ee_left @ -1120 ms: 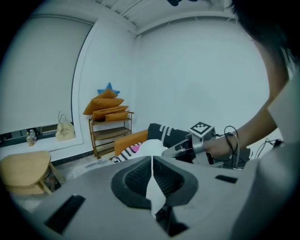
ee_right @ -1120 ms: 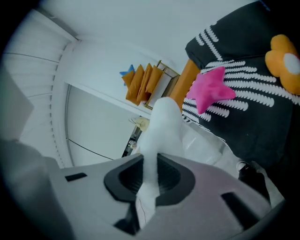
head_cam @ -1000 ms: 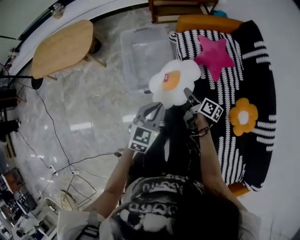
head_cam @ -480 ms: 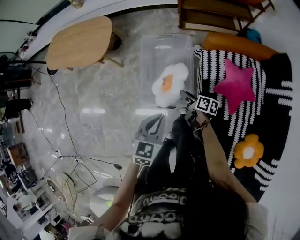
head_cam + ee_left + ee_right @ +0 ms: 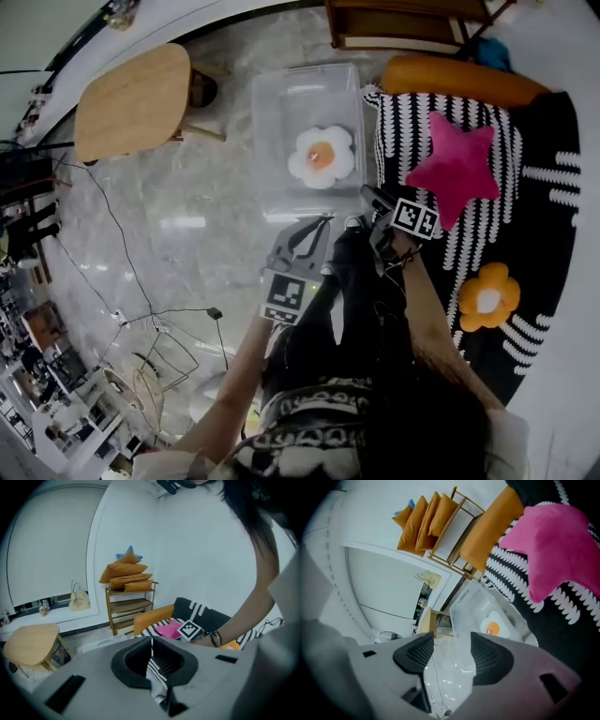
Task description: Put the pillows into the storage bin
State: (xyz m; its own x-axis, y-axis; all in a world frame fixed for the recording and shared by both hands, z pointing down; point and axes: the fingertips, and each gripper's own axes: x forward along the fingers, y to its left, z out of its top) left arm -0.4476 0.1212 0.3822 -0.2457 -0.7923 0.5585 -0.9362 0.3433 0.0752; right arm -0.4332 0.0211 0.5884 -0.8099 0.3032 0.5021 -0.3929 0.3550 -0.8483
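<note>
The white flower-shaped pillow with an orange centre [image 5: 321, 157] lies inside the clear plastic storage bin [image 5: 272, 103] on the marble floor [image 5: 187, 197], while the right tongs [image 5: 367, 196], just opened, stand apart and empty beside it, and the left tongs [image 5: 317, 225] are together.

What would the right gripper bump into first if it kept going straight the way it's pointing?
Probably the near wall of the clear plastic storage bin. The right gripper, jaws just opening and empty, tilts downward, so it might touch the grey marble floor just before it; depth is unclear.
</note>
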